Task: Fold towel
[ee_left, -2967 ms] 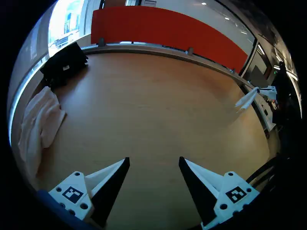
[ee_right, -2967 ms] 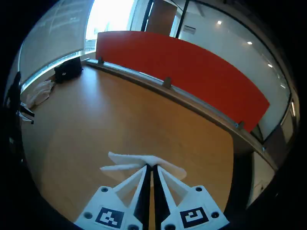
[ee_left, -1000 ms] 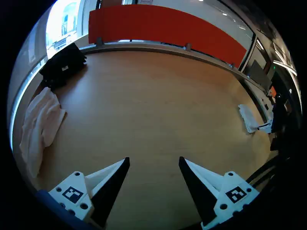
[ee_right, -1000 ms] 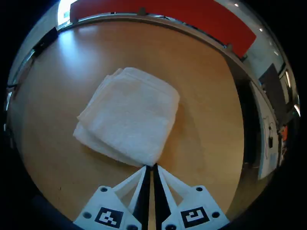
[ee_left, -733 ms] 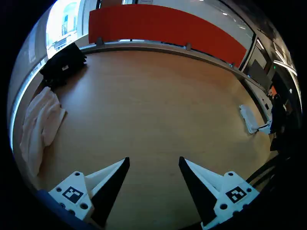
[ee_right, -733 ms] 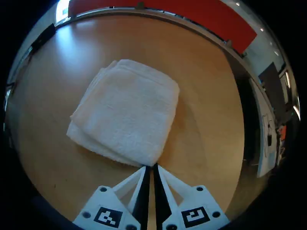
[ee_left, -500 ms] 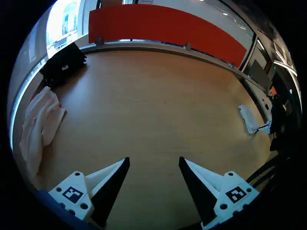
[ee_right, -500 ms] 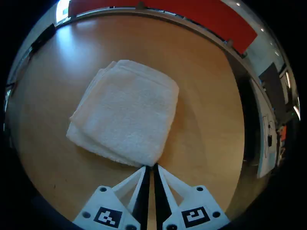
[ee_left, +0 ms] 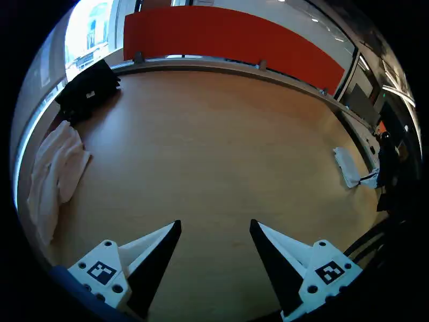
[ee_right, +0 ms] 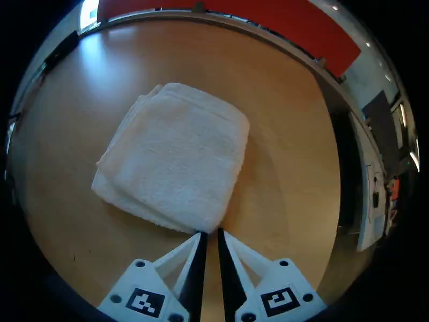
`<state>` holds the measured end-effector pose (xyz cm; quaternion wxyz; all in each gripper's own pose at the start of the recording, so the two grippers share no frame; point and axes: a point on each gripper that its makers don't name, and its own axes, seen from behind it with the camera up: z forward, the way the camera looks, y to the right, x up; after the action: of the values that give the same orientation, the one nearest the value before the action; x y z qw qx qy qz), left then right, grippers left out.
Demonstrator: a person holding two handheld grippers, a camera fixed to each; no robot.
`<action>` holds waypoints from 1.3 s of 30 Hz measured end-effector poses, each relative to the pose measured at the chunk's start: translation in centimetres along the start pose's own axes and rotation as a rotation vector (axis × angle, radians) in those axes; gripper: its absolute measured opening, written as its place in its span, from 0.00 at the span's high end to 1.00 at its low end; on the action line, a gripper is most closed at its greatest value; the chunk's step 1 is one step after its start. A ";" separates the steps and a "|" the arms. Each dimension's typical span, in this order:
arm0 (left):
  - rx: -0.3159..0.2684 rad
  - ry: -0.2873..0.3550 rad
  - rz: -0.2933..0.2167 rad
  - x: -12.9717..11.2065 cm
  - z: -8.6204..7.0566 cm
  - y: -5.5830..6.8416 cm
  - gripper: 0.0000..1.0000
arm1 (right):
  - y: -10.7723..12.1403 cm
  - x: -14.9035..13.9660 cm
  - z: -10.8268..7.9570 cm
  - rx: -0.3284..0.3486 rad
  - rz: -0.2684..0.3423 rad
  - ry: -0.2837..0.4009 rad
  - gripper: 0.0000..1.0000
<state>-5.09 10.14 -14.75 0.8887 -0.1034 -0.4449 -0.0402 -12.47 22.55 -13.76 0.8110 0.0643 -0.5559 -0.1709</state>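
No legible text, brand, number or sign found in either view. The left gripper [ee_left: 214, 221] carries a black-and-white square code marker [ee_left: 102, 272] on each finger base; the pattern holds no letters or digits. The right gripper [ee_right: 211, 232] carries two markers of the same kind [ee_right: 141, 302]. A small white tag [ee_left: 92, 94] sits on the black bag [ee_left: 88, 88]; too small to read.

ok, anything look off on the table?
Minor: towel lies flat, but lower layers stick out along one edge, uneven fold. Second white cloth lies crumpled at the table edge near a black bag.
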 end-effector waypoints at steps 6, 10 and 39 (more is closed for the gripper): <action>-0.001 0.001 0.001 0.0 0.0 0.2 0.05 | 0.3 -0.1 -0.1 -0.012 -0.005 0.000 0.68; -0.003 0.001 0.000 0.0 0.0 0.2 0.05 | 0.4 -0.3 -0.4 -0.013 -0.009 0.003 0.56; -0.014 0.004 0.013 0.6 0.4 0.7 0.05 | 1.2 0.1 -0.7 -0.040 0.007 0.015 0.54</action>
<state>-4.93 10.93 -14.10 0.8891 -0.1122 -0.4421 -0.0377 -11.53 23.53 -13.60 0.8167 0.0474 -0.5466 -0.1787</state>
